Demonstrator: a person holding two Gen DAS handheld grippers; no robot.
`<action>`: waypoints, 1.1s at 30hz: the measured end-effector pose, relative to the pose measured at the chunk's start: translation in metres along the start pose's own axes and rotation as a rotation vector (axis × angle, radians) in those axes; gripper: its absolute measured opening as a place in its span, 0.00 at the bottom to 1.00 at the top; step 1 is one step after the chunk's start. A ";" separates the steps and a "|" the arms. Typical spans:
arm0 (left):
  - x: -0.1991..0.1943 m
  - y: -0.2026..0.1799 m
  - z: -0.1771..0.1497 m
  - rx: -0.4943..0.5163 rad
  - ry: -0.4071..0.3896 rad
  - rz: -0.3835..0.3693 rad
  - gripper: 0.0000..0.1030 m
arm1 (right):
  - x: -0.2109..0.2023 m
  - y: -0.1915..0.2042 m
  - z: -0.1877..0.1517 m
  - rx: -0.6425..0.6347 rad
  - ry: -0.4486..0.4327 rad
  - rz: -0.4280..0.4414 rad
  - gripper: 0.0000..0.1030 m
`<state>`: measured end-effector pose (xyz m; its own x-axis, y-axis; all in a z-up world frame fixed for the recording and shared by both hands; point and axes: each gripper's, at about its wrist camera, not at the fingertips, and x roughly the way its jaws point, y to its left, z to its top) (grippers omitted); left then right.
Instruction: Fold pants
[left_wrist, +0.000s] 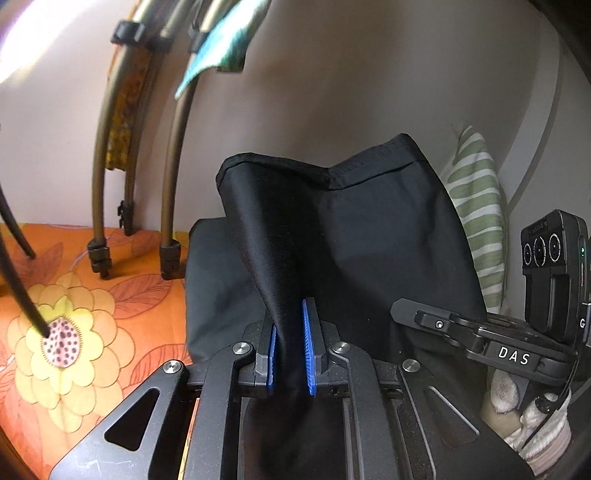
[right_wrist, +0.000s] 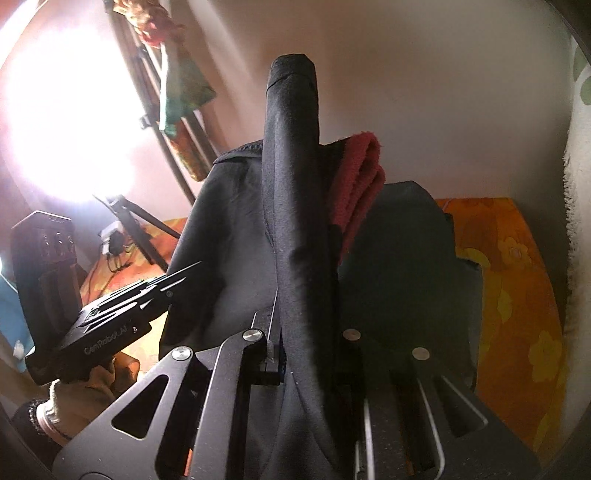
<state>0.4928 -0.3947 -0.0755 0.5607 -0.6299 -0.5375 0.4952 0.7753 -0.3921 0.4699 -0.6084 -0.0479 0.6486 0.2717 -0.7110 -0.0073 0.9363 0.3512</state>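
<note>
Gripping the black pants (left_wrist: 332, 229) with both tools: your left gripper (left_wrist: 291, 347) has its blue pads (left_wrist: 307, 343) clamped on a twisted pinch of fabric, and the hem edge stands up toward 12 o'clock above the jaws. Left tool pitches down over the orange floral sheet (left_wrist: 74, 332), which fills 8 to 9 o'clock. Your right gripper (right_wrist: 295, 354) is closed on a rolled edge of the same pants (right_wrist: 295, 221), fabric rising to 12 o'clock and draping over the right finger. It tilts more steeply down. In the left view the right tool sits at 3 o'clock; in the right view the left tool sits at 9 o'clock. Red cloth (right_wrist: 364, 173) shows behind the pants at 1 o'clock. Striped pillow (left_wrist: 476, 206) at 2 o'clock in the left view.
</note>
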 end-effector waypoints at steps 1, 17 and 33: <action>0.004 0.001 0.001 -0.002 0.002 0.001 0.10 | 0.005 -0.004 0.001 0.004 0.006 0.001 0.13; 0.026 -0.008 0.001 0.065 0.031 0.086 0.10 | 0.021 -0.040 0.009 0.048 0.022 -0.174 0.36; 0.004 0.007 -0.018 0.073 0.080 0.188 0.27 | -0.006 -0.034 -0.009 -0.001 0.043 -0.404 0.42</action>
<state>0.4866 -0.3911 -0.0935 0.5948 -0.4669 -0.6544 0.4356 0.8714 -0.2257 0.4594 -0.6400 -0.0611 0.5670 -0.1096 -0.8164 0.2416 0.9697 0.0376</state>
